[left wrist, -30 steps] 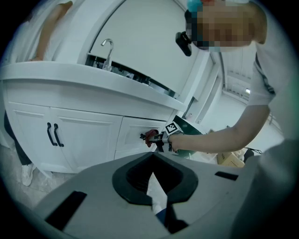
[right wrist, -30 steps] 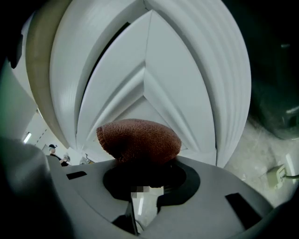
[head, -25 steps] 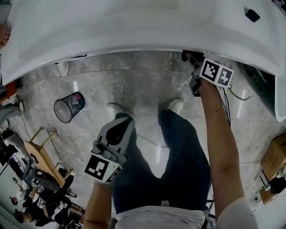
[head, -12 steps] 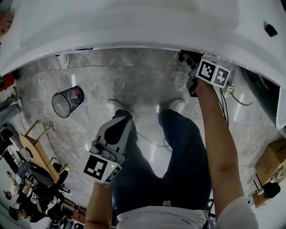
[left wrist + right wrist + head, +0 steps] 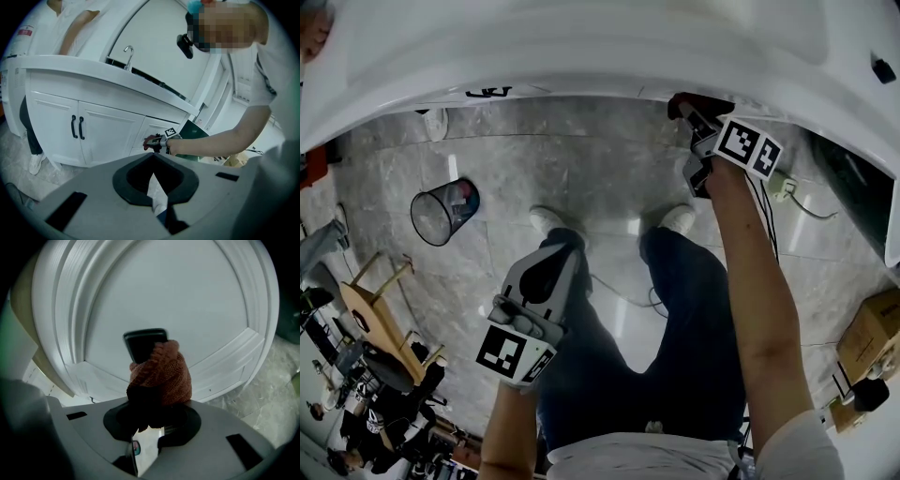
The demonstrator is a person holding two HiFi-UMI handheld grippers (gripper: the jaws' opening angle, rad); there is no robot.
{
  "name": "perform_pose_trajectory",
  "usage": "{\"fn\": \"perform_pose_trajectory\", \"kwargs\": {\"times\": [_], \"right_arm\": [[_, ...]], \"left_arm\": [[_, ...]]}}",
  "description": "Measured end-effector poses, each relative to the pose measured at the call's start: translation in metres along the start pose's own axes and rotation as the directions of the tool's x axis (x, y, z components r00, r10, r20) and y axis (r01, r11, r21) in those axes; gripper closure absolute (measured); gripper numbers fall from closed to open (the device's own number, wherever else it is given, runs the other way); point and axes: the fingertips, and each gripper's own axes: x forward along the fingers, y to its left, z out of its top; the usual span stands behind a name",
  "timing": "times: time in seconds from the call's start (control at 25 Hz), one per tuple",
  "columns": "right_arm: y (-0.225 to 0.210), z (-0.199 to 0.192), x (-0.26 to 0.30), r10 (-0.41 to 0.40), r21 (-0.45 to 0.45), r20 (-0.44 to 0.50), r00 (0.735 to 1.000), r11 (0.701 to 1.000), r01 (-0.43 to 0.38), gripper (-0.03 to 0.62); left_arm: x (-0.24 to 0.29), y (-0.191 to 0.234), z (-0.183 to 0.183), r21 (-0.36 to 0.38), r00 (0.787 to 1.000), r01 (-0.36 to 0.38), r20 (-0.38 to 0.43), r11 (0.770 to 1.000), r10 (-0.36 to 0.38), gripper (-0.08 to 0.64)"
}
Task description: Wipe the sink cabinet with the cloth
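Gripping a reddish-brown knitted cloth, right gripper jaws press it onto the white panelled sink cabinet door, overlapping its black rectangular handle. Left gripper: jaws together, empty, well apart from the cabinet.

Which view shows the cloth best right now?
Right gripper view: the cloth fills the centre, clamped in the right gripper at the cabinet door. The head view shows only a sliver under the countertop; the left gripper view shows it small, far off.
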Motion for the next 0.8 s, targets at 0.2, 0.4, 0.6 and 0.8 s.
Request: {"fn": "perform_pose_trajectory", "kwargs": {"times": [0.2, 0.4, 0.6, 0.8], "right_arm": [[0.028, -0.004, 0.007, -0.003, -0.107, -0.012, 1.000, 0.994, 0.002, 0.503], [0.036, 0.004, -0.005, -0.046, -0.151, 0.008, 0.999, 0.987, 0.047, 0.503], [0.038, 0.013, -0.021, -0.044, -0.122, 0.022, 0.999, 0.991, 0.047, 0.503], [0.045, 0.021, -0.030, -0.004, -0.014, 0.067, 0.998, 1.000, 0.005, 0.503]], "left_arm": [[-0.009, 0.013, 0.002, -0.001, 1.000, 0.004, 0.007, 1.000, -0.004, 0.548], [-0.024, 0.025, 0.006, 0.009, 1.000, 0.008, -0.005, 1.000, -0.008, 0.548], [-0.027, 0.024, 0.007, 0.022, 0.999, 0.025, -0.021, 0.999, -0.024, 0.549], [-0.020, 0.021, 0.014, 0.029, 0.999, 0.039, -0.011, 0.999, -0.039, 0.548]]}}
